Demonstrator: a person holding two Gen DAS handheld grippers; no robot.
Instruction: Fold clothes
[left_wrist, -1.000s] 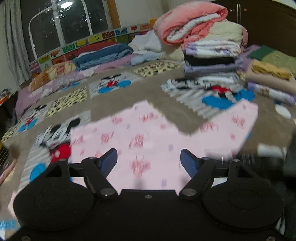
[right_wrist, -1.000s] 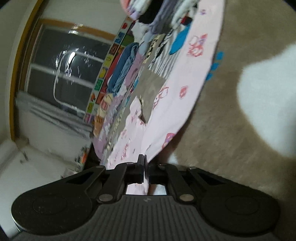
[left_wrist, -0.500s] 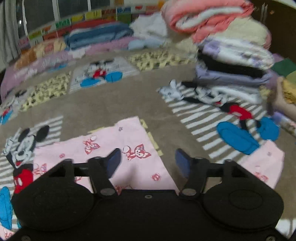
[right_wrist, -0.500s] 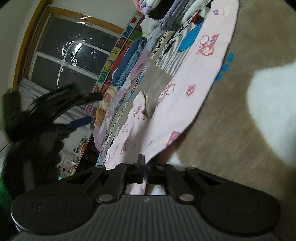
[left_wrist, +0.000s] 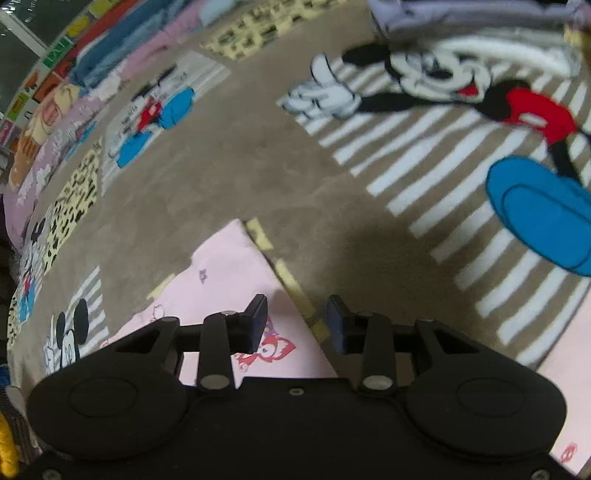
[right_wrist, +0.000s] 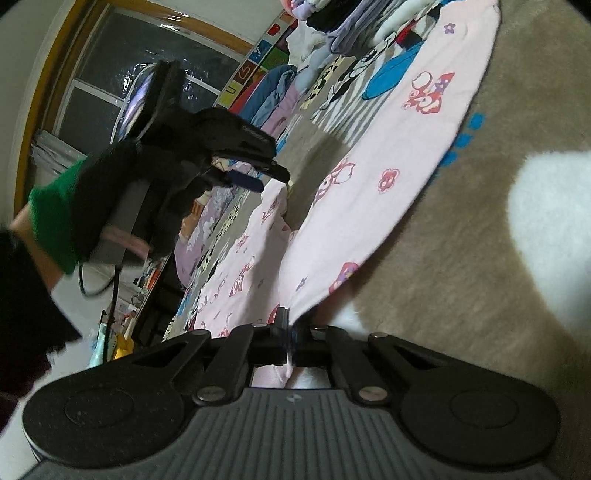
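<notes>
A pale pink cotton garment printed with small red cartoon figures lies spread on the beige plush blanket with cartoon mouse pictures that covers the bed.

In the right wrist view the right gripper has its jaws pinched together on the near edge of the pink garment; from there one long panel stretches away to the far right, and a second panel runs to the far left beside it, with a gap of blanket between them.

In the left wrist view the left gripper hangs over the corner of that second panel with its jaws apart at a moderate width and nothing between them. Its left blue pad is above the pink cloth, the other above bare blanket, next to a yellow strip along the cloth's edge. Whether either pad touches the fabric cannot be told. The same gripper shows in the right wrist view, held by a hand in a black glove with a green cuff.

A stack of folded clothes in purple, black and white sits at the far end of the blanket.
</notes>
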